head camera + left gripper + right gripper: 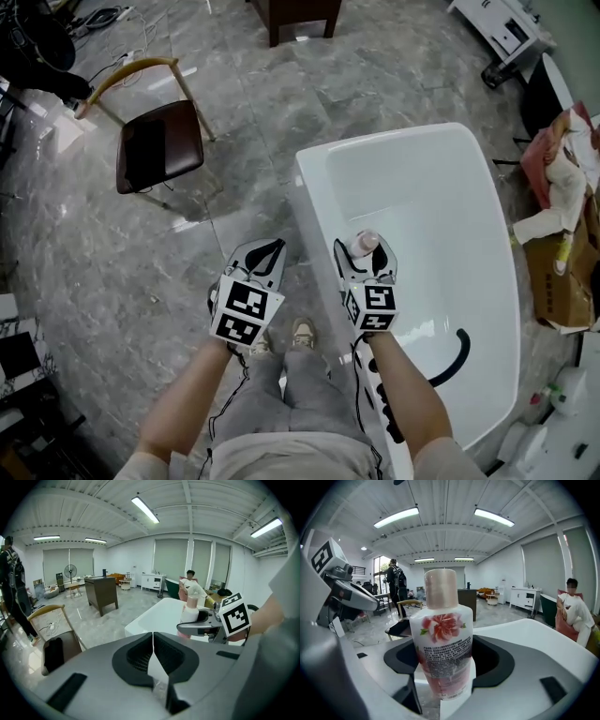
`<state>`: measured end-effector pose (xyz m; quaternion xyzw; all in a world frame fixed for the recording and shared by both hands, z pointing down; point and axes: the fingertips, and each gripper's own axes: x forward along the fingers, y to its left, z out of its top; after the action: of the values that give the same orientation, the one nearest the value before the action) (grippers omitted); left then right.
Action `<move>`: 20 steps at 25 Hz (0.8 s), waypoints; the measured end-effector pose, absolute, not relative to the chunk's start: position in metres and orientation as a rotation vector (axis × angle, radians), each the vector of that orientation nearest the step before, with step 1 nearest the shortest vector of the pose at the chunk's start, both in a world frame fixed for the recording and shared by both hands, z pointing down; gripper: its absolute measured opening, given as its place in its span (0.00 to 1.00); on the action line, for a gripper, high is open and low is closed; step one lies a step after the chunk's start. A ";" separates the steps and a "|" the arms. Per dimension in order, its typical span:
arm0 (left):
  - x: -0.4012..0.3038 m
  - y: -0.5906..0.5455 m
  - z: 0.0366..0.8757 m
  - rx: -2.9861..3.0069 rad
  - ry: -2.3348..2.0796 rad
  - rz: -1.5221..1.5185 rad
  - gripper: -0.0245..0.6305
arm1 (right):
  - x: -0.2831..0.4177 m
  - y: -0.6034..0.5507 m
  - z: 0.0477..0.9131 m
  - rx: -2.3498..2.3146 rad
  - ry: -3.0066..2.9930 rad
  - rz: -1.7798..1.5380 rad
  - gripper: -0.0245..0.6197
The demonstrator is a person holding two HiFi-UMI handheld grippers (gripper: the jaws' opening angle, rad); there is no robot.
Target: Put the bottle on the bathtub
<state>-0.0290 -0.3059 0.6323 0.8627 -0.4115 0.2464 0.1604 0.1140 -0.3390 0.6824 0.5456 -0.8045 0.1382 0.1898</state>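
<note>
A white bottle with a pink flower label and a pale pink cap stands upright between the jaws of my right gripper, which is shut on it. In the head view the bottle and right gripper hover over the near left rim of the white bathtub. My left gripper is beside it, over the floor left of the tub; its jaws touch with nothing between them. The left gripper view shows its shut jaws, the gripper, and past them the bottle and the tub.
A wooden chair with a dark seat stands on the grey floor to the far left. A dark cabinet is beyond the tub. A cardboard box with cloths sits right of the tub. A black curved piece lies inside the tub.
</note>
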 end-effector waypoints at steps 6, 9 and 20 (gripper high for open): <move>-0.040 -0.312 0.660 2.444 -1.178 0.705 0.07 | 0.112 -0.344 0.715 1.533 -2.268 0.338 0.57; -0.046 -0.313 0.668 2.434 -1.172 0.714 0.07 | 0.112 -0.345 0.727 1.528 -2.263 0.309 0.57; -0.032 -0.303 0.670 2.405 -1.113 0.694 0.07 | 0.129 -0.340 0.742 1.548 -2.234 0.386 0.58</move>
<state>-0.0322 -0.3035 0.6702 0.8603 -0.3981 0.2483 0.1995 0.1294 -0.3396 0.7416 0.5528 -0.7979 0.1380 0.1967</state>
